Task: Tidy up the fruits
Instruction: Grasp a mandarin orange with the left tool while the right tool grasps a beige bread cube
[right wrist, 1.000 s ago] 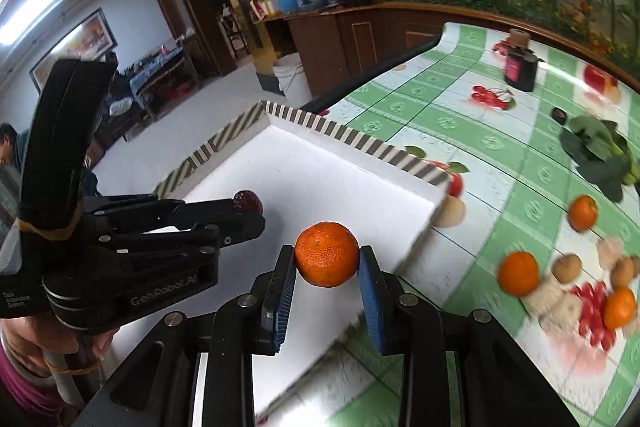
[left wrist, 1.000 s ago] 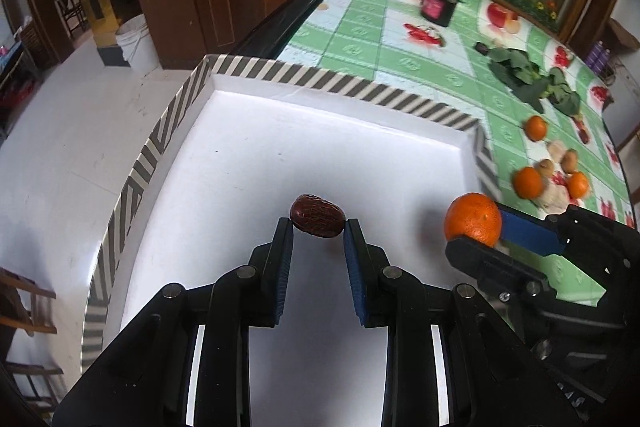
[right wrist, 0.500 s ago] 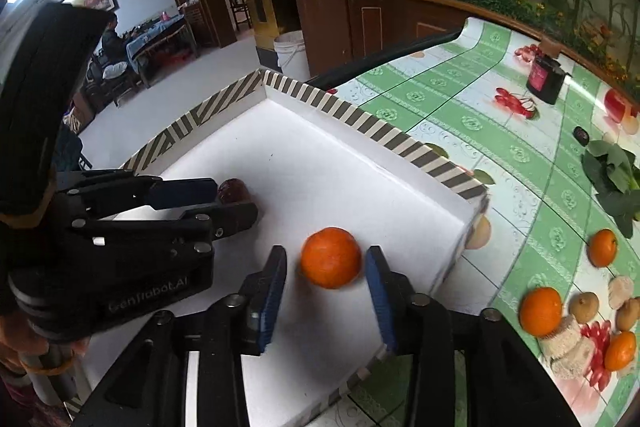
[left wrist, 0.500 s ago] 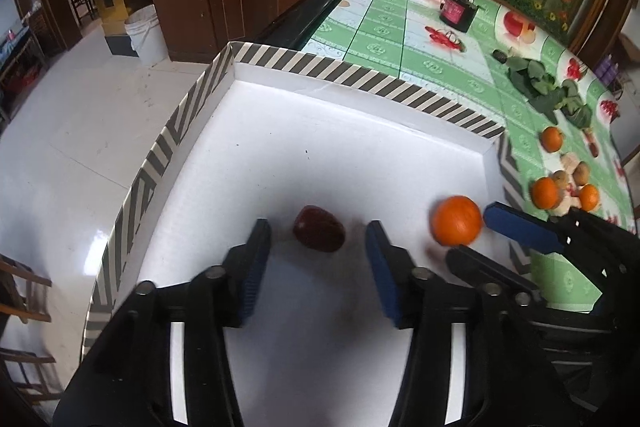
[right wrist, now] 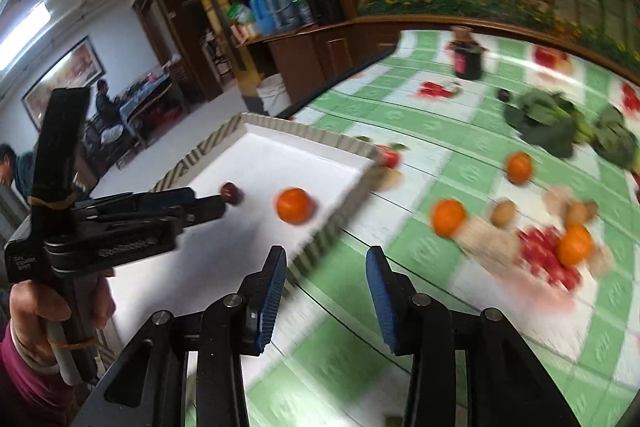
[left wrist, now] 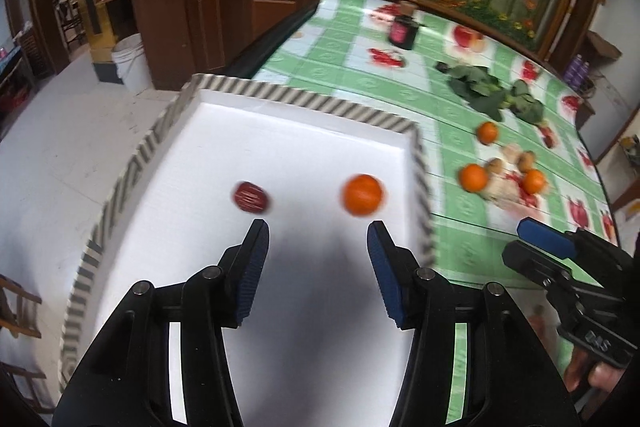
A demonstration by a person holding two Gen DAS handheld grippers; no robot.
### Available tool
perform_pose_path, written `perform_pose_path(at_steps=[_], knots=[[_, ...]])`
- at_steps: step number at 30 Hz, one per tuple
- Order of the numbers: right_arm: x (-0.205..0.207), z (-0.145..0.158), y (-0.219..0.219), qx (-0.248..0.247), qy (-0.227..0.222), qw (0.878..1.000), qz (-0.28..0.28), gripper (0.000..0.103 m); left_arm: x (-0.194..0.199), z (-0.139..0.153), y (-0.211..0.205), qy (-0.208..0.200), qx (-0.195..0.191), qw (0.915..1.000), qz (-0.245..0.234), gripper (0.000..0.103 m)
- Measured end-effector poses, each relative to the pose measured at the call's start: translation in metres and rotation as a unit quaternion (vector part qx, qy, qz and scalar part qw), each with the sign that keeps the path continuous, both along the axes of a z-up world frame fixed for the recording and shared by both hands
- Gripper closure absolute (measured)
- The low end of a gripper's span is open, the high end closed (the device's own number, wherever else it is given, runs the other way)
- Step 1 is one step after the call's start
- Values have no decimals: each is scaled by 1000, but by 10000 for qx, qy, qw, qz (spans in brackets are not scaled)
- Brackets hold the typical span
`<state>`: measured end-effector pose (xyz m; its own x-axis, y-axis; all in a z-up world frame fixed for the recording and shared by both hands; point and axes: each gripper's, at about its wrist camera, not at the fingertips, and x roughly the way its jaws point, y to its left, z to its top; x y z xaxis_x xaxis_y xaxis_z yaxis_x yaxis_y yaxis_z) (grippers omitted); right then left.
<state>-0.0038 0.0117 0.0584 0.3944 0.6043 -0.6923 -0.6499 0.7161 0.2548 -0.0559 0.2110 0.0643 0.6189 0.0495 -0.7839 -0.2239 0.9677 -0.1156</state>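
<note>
A white tray with a striped rim [left wrist: 304, 99] [right wrist: 336, 139] holds a red date [left wrist: 251, 197] [right wrist: 231, 192] and an orange [left wrist: 362, 194] [right wrist: 294, 205], lying apart. My left gripper [left wrist: 318, 233] is open and empty above the tray, just behind both fruits. My right gripper [right wrist: 326, 259] is open and empty, over the tray's right rim and the tablecloth. Other oranges [left wrist: 473, 177] [right wrist: 448, 217] and small brown fruits [right wrist: 504, 213] lie on the green checked tablecloth to the right.
Leafy greens [left wrist: 480, 87] [right wrist: 560, 123] and a dark jar [left wrist: 404, 31] [right wrist: 468, 59] sit farther back on the table. The right gripper's body [left wrist: 568, 267] shows in the left wrist view; the left gripper's body [right wrist: 120, 223] in the right wrist view. A white bucket [left wrist: 130, 67] stands on the floor.
Both grippers opened, released the date and the orange into the tray, and pulled back. The right gripper swung right, off the tray toward the tablecloth.
</note>
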Motion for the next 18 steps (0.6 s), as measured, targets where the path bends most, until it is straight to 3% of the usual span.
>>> perform_pose_path(at_steps=[12, 18], knots=[[4, -26, -118, -155, 276, 9931, -1132, 63, 5, -3, -87, 141, -128, 9966, -808, 52], [13, -27, -136, -81, 316, 9924, -1186, 62, 25, -13, -115, 339, -61, 9940, -1041, 52]])
